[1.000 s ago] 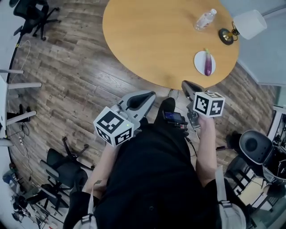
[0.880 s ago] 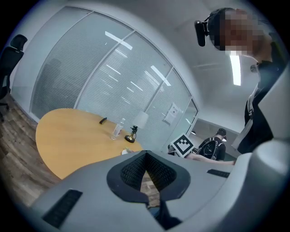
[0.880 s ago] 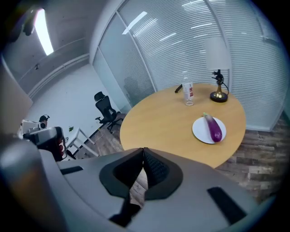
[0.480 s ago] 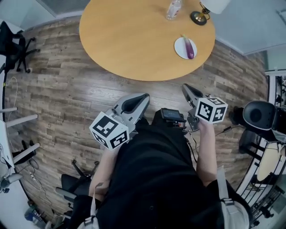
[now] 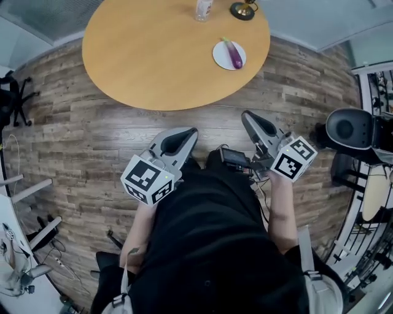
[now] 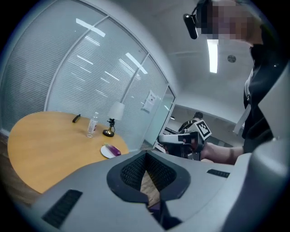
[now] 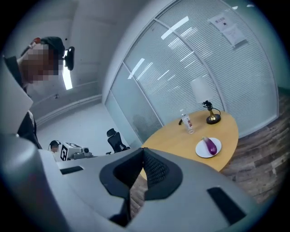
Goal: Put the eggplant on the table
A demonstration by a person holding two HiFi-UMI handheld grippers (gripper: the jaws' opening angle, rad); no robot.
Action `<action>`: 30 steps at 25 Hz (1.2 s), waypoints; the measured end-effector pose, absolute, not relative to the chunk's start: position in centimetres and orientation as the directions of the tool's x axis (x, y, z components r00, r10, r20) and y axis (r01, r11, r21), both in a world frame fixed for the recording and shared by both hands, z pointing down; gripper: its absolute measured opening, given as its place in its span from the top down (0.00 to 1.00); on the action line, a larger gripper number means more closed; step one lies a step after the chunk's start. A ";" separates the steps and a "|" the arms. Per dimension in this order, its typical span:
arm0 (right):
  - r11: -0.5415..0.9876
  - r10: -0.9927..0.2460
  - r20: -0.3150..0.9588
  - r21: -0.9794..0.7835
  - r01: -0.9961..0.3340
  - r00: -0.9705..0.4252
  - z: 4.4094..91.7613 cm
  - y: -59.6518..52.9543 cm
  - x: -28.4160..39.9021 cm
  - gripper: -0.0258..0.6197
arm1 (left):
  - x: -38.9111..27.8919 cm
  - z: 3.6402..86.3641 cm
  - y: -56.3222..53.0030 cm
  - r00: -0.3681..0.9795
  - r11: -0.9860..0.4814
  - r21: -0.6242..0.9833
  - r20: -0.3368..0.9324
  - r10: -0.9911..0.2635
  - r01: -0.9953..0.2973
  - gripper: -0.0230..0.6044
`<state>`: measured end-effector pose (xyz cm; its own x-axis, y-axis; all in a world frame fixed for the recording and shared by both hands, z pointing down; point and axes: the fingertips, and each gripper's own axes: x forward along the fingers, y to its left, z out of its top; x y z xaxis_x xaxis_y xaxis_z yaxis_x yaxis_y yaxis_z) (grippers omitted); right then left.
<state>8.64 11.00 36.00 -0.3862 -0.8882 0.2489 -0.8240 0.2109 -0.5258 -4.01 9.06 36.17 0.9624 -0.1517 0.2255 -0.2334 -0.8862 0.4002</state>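
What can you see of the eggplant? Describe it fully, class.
The eggplant is small, slim and glossy purple, with a pale green stem end that points away from the person. It looks whole and lies flat on its side across a small white round plate, which sits near the edge of the round wooden table. Only the plate touches it.

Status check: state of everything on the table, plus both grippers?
White round plate: on round wooden table, near its edge
Purple eggplant: lying on that plate, not gripped
Clear plastic bottle: upright
Brass-base lamp: upright
Left gripper: shut, empty
Right gripper: shut, empty
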 end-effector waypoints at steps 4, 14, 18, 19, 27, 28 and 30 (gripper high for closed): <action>0.222 -0.890 0.256 -0.478 -0.850 -0.377 36.5 13.2 8.9 0.93 | -2.3 36.0 9.9 0.968 -0.892 0.411 0.227 -0.102 -0.190 0.94; 0.199 -0.911 0.233 -0.474 -0.858 -0.341 36.9 14.9 9.5 0.93 | -1.5 36.7 11.2 0.966 -0.898 0.414 0.255 -0.046 -0.152 0.94; 0.213 -0.905 0.234 -0.472 -0.855 -0.355 37.3 14.2 8.8 0.93 | -2.2 37.2 10.9 0.962 -0.895 0.417 0.268 -0.044 -0.157 0.94; 0.219 -0.904 0.232 -0.471 -0.855 -0.359 37.3 14.0 8.6 0.93 | -2.3 37.2 10.8 0.962 -0.894 0.418 0.270 -0.048 -0.162 0.95; 0.240 -0.892 0.240 -0.466 -0.852 -0.383 37.4 13.6 7.6 0.93 | -3.6 37.2 10.4 0.959 -0.888 0.418 0.271 -0.082 -0.194 0.94; 0.241 -0.891 0.241 -0.465 -0.852 -0.384 37.4 13.5 7.5 0.93 | -3.8 37.2 10.3 0.959 -0.886 0.420 0.270 -0.086 -0.197 0.94; 0.244 -0.890 0.242 -0.462 -0.853 -0.386 37.3 13.3 7.3 0.93 | -4.1 37.2 10.1 0.959 -0.883 0.423 0.267 -0.094 -0.204 0.94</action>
